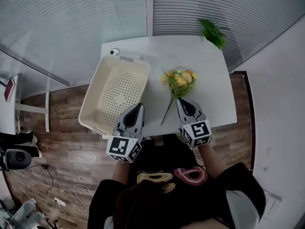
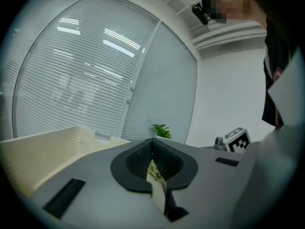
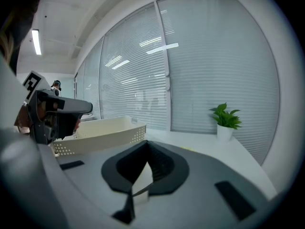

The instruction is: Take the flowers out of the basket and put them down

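Looking down in the head view, a white desk (image 1: 209, 80) stands against a glass wall with blinds (image 1: 71, 23), with wood floor (image 1: 62, 142) on its left. The basket (image 1: 91, 93) fills the desk's left end. The flowers (image 1: 180, 80) lie on the desk just right of it, stem toward the person. A plant (image 1: 213, 32) stands at the far right corner. Bare desk runs right of the flowers to the edge.

The left claw (image 1: 138, 106) hangs by the basket's near right corner, and the right claw (image 1: 180, 100) is near the stem.

The left gripper view shows that claw's tips pressed together, gripping nothing, with the basket wall at left.

The right gripper view shows its claw likewise closed and empty, with open desk ahead.
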### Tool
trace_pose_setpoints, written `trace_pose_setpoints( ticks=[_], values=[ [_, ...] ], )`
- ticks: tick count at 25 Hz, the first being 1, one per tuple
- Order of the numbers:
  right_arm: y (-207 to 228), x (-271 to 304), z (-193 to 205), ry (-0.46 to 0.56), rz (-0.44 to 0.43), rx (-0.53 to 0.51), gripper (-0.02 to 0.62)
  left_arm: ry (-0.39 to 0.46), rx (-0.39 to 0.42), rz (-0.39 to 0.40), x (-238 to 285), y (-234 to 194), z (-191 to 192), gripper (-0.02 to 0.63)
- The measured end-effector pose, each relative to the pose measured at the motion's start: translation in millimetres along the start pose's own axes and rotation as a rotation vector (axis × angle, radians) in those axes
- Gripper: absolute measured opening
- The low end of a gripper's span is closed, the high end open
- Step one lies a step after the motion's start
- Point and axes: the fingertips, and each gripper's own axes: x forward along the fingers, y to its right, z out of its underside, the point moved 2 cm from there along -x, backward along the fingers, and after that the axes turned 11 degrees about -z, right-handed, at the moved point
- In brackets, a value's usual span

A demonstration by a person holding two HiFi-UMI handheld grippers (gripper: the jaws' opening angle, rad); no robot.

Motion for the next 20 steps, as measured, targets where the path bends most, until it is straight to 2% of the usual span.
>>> trace_pose_setpoints(
  ticks=[8,20],
  values=[
    [0.9,-3.3,1.6,0.004,-0.006,-0.019,0.005,-0.002,-0.001,-0.047,0.0,-3.9,1.7,0.017],
    [-8.6,-5.8,1.0,0.003,-0.016,-0.040,0.005,0.008,-0.070,-0.085,-4.7,-14.0,5.3,0.017]
  ],
)
